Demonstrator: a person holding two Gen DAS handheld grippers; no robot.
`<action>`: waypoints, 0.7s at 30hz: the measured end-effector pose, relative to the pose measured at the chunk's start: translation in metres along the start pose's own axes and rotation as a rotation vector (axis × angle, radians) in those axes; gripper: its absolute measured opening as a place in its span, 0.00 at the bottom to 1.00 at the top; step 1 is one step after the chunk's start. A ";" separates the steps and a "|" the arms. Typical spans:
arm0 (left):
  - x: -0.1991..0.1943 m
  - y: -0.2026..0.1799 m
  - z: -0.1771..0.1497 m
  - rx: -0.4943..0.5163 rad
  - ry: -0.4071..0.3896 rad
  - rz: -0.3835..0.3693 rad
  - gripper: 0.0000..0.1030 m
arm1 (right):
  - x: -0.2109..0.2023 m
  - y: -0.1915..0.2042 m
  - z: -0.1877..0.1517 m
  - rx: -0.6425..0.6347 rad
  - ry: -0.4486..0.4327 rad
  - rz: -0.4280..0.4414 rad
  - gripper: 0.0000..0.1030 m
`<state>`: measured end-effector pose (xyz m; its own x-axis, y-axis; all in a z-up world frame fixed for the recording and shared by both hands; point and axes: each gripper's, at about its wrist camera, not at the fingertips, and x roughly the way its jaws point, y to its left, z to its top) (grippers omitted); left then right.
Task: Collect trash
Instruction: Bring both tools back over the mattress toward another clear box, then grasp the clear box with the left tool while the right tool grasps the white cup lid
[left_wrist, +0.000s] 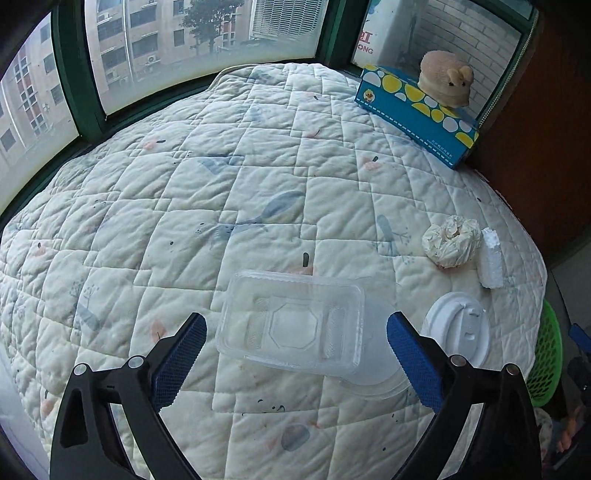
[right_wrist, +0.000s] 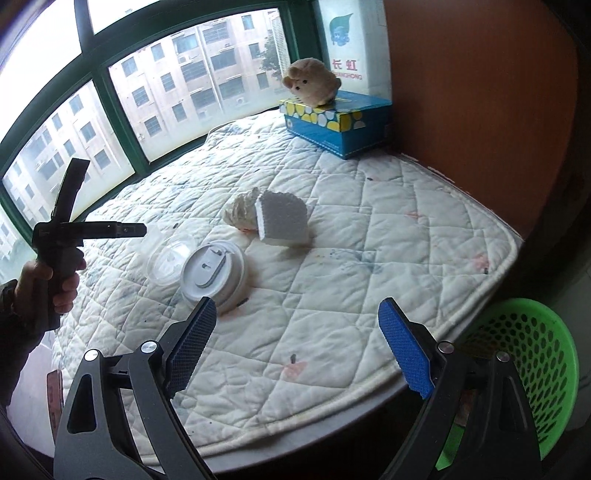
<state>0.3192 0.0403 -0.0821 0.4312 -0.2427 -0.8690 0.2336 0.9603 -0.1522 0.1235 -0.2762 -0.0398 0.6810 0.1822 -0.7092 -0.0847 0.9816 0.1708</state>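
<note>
Spread wide and empty, the left gripper (left_wrist: 295, 354) straddles the clear plastic tray (left_wrist: 291, 325), whose thin walls may buckle and slip out, while the right gripper (right_wrist: 295, 347) is likewise open.

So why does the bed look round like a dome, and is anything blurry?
Left wrist view: the fisheye lens bulges the flat quilt and bends the window frame; right wrist view bends it less. Both are sharp, in soft daylight with faint shadows.
</note>
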 end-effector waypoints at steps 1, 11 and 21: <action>0.002 0.002 0.000 0.000 0.005 -0.011 0.92 | 0.005 0.006 0.002 -0.011 0.005 0.004 0.86; 0.016 0.003 -0.003 0.046 0.030 -0.057 0.92 | 0.048 0.044 0.009 -0.082 0.060 0.064 0.86; 0.026 0.011 -0.005 0.057 0.030 -0.045 0.90 | 0.084 0.057 0.012 -0.108 0.116 0.090 0.90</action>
<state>0.3284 0.0454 -0.1092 0.3931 -0.2802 -0.8758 0.3018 0.9390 -0.1649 0.1850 -0.2057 -0.0817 0.5793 0.2683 -0.7697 -0.2232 0.9604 0.1669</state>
